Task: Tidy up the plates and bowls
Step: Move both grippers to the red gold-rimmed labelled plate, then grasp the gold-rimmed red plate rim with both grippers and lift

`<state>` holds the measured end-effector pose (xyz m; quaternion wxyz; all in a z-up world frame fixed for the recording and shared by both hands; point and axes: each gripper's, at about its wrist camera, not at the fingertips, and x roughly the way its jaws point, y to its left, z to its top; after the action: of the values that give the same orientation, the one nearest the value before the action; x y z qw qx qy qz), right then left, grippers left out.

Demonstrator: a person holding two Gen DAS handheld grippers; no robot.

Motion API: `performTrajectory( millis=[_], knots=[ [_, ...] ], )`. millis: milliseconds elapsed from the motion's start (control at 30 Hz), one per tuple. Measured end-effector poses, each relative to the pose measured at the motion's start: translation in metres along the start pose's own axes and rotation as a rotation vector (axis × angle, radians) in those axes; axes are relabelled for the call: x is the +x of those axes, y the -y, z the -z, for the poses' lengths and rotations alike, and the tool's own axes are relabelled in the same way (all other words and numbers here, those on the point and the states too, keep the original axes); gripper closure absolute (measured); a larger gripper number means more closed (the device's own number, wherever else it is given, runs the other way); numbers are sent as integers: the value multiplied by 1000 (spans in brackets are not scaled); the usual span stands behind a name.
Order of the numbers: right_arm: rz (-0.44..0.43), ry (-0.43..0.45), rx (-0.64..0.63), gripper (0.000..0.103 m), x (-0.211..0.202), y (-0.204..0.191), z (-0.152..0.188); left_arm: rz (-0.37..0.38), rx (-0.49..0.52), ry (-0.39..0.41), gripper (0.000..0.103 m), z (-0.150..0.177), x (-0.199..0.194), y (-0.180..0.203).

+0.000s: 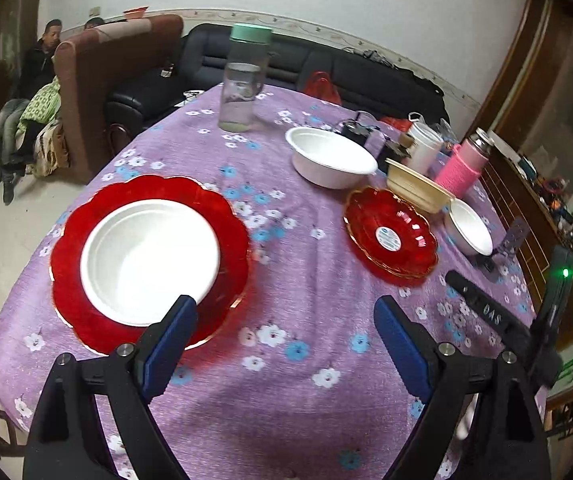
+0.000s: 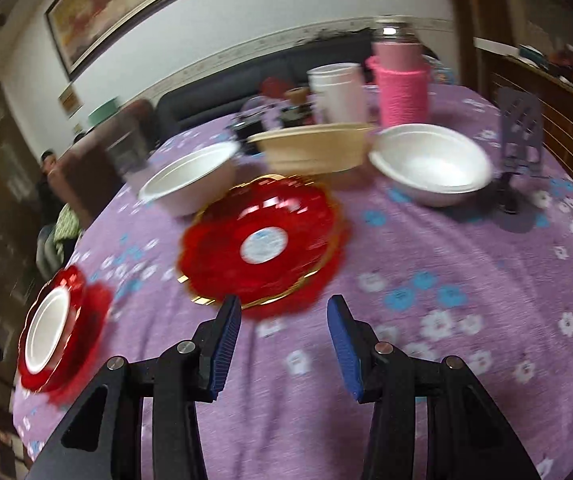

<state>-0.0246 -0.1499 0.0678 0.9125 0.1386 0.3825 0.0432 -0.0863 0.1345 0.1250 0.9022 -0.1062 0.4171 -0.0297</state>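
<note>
A white bowl (image 1: 150, 256) sits in a large red scalloped plate (image 1: 70, 240) at the near left; both also show in the right wrist view, bowl (image 2: 46, 330) and plate (image 2: 94, 308). A smaller red plate (image 1: 392, 236) (image 2: 262, 240) lies mid-table. Behind it stand a white bowl (image 1: 332, 158) (image 2: 190, 184), a beige bowl (image 1: 418, 190) (image 2: 314, 150) and a small white bowl (image 1: 468, 228) (image 2: 430, 164). My left gripper (image 1: 286, 312) is open and empty beside the large plate. My right gripper (image 2: 284, 312) is open and empty just in front of the smaller red plate.
A round table with a purple flowered cloth (image 1: 294, 360) holds a clear bottle with a green lid (image 1: 244, 80), a pink flask (image 1: 464, 164) (image 2: 402, 80), white cups (image 2: 338, 92) and a purple stand (image 2: 520, 136). Sofas and seated people (image 1: 42, 64) are behind.
</note>
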Motion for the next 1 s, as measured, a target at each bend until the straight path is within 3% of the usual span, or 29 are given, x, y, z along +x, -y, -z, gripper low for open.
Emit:
performTrajectory(
  millis=[267,467,633,1000],
  knots=[
    [14,28,49,55,10,20,-23,-7,59,-23,14,-6,11,26],
    [6,17,129,55,38,30,-52,-4,48,-31,14,-26,32,43],
    [-16,-26,196,55,66,40,-56,2,37,-73,14,-44,69,57],
    [-69,-77,183,55,96,51,-49,-16,10,-193,14,-67,174,73]
  ],
)
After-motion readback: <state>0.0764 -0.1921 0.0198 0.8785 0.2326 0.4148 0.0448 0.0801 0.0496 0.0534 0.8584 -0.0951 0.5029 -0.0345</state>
